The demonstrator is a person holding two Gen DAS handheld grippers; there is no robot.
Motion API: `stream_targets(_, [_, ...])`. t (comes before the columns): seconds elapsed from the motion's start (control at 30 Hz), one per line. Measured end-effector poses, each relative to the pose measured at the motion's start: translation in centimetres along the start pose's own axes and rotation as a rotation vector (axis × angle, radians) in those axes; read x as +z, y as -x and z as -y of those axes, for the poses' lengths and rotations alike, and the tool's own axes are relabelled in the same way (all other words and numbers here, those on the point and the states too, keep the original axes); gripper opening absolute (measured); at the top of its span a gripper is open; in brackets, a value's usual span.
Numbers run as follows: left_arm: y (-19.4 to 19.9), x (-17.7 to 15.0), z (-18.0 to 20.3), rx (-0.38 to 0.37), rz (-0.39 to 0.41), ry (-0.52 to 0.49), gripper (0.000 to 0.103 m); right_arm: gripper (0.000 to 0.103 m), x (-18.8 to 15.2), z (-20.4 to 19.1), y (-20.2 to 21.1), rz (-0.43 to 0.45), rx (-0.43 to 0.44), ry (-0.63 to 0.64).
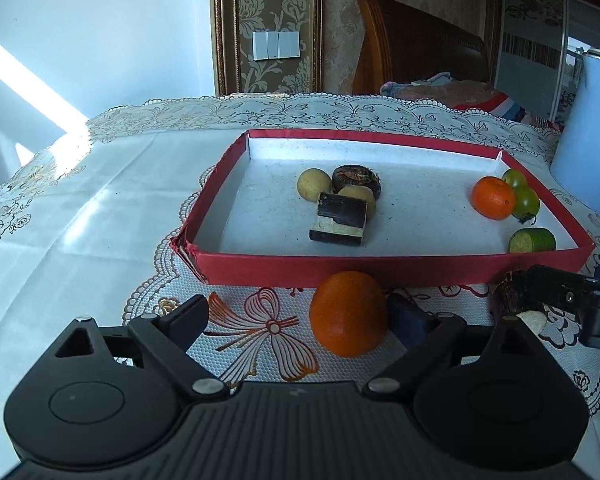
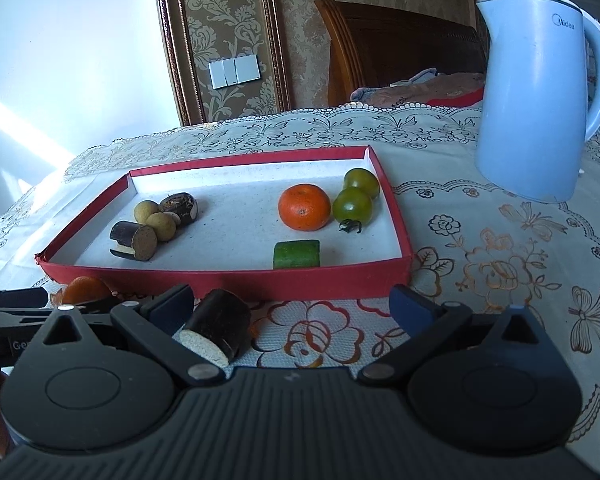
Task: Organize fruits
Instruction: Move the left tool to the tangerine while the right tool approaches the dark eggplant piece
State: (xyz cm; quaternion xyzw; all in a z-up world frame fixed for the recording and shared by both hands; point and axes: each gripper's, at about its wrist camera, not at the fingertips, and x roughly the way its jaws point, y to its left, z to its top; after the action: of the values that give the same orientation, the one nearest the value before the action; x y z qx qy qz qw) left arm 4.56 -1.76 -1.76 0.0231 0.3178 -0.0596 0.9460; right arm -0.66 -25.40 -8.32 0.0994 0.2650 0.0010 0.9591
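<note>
Two pieces left for us: the orange [image 1: 348,312] and dark cane chunk [image 2: 220,326] sit on the table before the red tray [image 1: 380,270]. Both hand-held grippers, left [image 1: 306,316] and right [image 2: 292,308], gape empty.

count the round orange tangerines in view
2. One round orange tangerine lies inside the red shallow tray, beside two green tomatoes. The other tangerine sits on the lace tablecloth before the tray, between the left gripper's open fingers.
</note>
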Motion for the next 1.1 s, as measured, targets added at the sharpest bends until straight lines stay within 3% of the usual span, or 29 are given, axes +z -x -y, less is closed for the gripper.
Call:
stream_targets(0.17, [0.5, 0.1, -1.0, 0.027, 0.034, 0.055, 0.096, 0.103, -0.3, -0.6, -0.1, -0.002, 0.005, 0.038])
stream_targets(0.27, [0.5, 0.0, -0.5, 0.041, 0.040, 0.024, 0.096, 0.103, -0.5, -1.5, 0.1, 0.002, 0.002, 0.073])
stream_targets(0.37, [-0.5, -0.1, 0.3, 0.056, -0.011, -0.024, 0.096, 0.103, -0.7, -1.7, 0.1, -0.014, 0.012, 0.079])
stream_targets(0.47, [-1.1, 0.2, -0.4, 0.039, -0.043, 0.019, 0.097, 0.103, -0.8, -1.8, 0.1, -0.022, 0.005, 0.085])
stream_targets(0.53, [-1.1, 0.2, -0.8, 0.081, -0.039, 0.042, 0.097, 0.103, -0.8, -1.9, -0.1, -0.026, 0.001, 0.088])
stream_targets(1.1, [-0.9, 0.0, -1.1, 0.094, -0.042, 0.044, 0.097, 0.102, -0.8, -3.4, -2.1, -0.089, -0.091, 0.100])
